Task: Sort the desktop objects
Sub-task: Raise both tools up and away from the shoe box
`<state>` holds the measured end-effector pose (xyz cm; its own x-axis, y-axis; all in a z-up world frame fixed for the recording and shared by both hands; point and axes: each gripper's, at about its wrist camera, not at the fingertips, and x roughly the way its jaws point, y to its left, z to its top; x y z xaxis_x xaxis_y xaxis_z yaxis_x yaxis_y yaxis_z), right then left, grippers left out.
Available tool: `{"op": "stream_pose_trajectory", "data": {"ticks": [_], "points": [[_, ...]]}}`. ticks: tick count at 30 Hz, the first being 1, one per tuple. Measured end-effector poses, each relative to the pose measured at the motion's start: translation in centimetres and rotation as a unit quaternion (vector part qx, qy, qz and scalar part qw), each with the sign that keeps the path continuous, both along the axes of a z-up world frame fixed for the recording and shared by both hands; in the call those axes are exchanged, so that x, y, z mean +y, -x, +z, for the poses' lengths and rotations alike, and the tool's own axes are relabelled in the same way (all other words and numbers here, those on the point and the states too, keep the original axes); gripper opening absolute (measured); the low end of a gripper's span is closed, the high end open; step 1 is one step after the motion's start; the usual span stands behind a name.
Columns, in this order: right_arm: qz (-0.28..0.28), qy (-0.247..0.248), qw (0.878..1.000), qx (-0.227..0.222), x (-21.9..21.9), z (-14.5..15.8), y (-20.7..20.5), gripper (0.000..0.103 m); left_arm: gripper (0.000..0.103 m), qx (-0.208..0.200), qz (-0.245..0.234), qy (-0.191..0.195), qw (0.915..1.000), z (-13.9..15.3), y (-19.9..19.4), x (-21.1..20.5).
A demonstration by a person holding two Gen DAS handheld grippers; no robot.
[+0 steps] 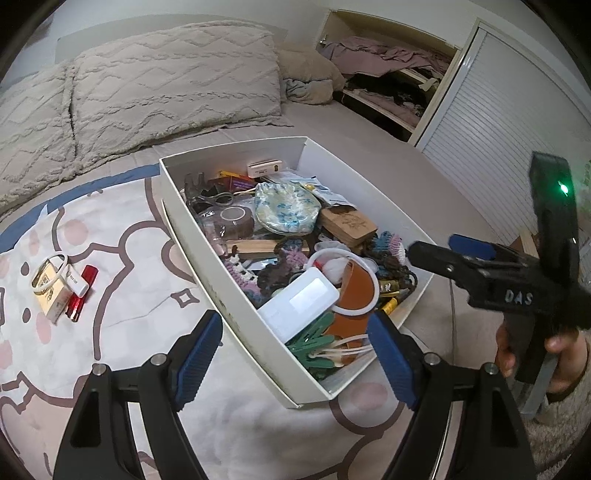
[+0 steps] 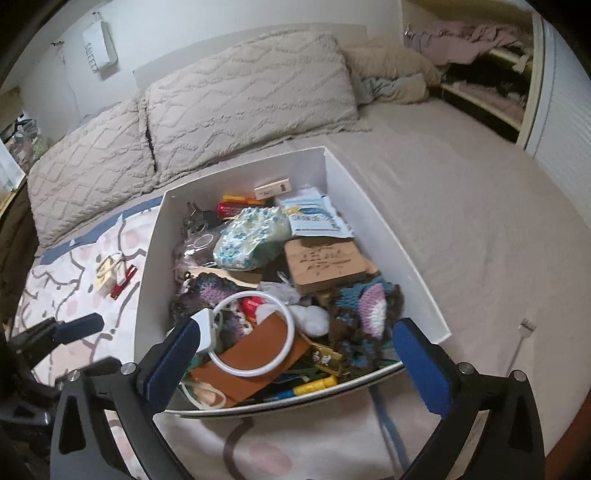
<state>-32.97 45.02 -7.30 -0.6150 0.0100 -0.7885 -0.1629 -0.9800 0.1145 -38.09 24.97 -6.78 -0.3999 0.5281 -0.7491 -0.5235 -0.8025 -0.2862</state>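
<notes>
Two claws released – left claw, right claw marked "DAS", white box

bed: beige sheet | pillows: quilted, at headboard | closet: open, clothes on shelves | wall: white

A box stands on a blanket spread over the bed, and it is crammed with small things. At its far end lies a small flat device; a pouch sits near the middle with a wooden block to its right. Nearer lie a ring on a flat leather piece and knitted pieces to the right. Left of the box, on the blanket, a small carton, a stick and a lighter lie together. Pillows lie beyond, at the far end of the bed.
</notes>
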Motion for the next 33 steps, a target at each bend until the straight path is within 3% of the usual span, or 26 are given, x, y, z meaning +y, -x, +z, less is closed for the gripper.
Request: {"op": "stream_pose_trajectory", "data": {"ticks": [4,9,14,20,33], "points": [[-0.012,-0.025,0.999,0.025,-0.3,0.2,-1.1,0.103,0.086,0.006,0.004,-0.003,1.0,0.1,0.1,-0.2],[-0.027,-0.019,0.998,0.052,-0.3,0.8,-2.1,0.103,0.087,0.007,0.008,-0.005,0.9999,0.0,0.4,-0.5],[-0.04,-0.02,0.997,0.068,-0.5,1.1,-2.6,0.103,0.102,0.024,0.019,-0.008,0.9995,0.4,0.5,-1.0],[-0.064,-0.011,0.994,0.089,-0.5,1.5,-3.2,0.103,0.103,0.036,0.025,-0.02,0.9988,0.8,0.9,-1.5],[-0.049,-0.043,0.993,0.101,-2.0,1.4,-3.7,0.103,0.103,0.06,0.045,-0.026,0.9968,1.3,1.2,-3.1]]}}
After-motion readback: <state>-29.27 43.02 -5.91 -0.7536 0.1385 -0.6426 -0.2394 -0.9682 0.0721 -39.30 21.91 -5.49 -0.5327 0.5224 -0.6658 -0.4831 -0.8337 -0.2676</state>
